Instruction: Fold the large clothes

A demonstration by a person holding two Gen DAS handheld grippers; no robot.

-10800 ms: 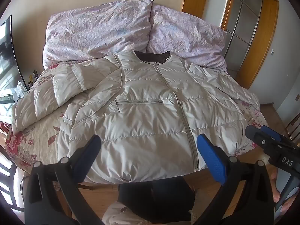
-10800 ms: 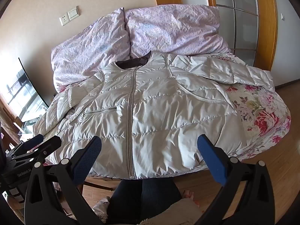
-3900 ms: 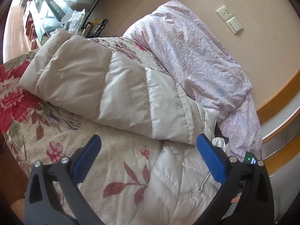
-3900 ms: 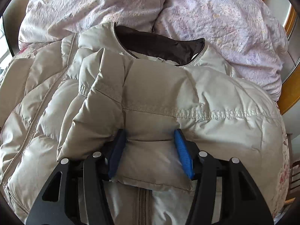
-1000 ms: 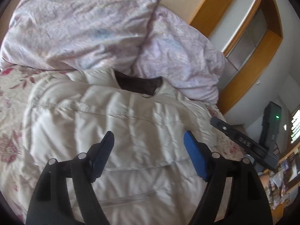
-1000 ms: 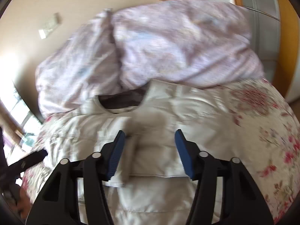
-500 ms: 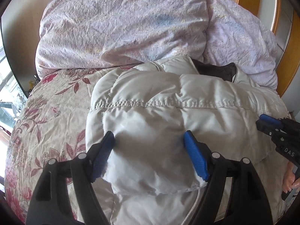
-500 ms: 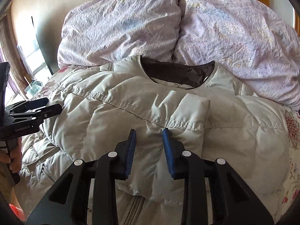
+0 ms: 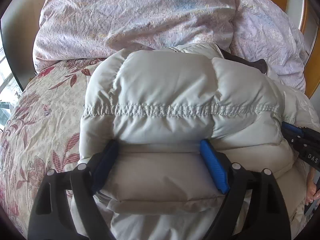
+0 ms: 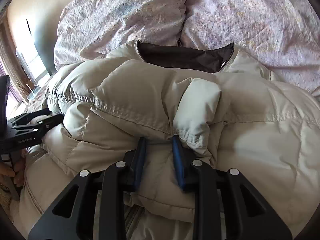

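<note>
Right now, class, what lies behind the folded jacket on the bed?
Two lilac pillows lie behind the jacket, touching its dark collar lining. Their lower edges are covered by the jacket.

We see a puffy off-white quilted jacket lying on the bed. Sleeves folded across the front. Dark-lined collar faces the pillows.

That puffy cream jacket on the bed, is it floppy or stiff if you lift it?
Probably floppy: the jacket bunches where the right gripper pinches it. Likely light, being puffy. Its smooth shell looks a bit slippery.
</note>
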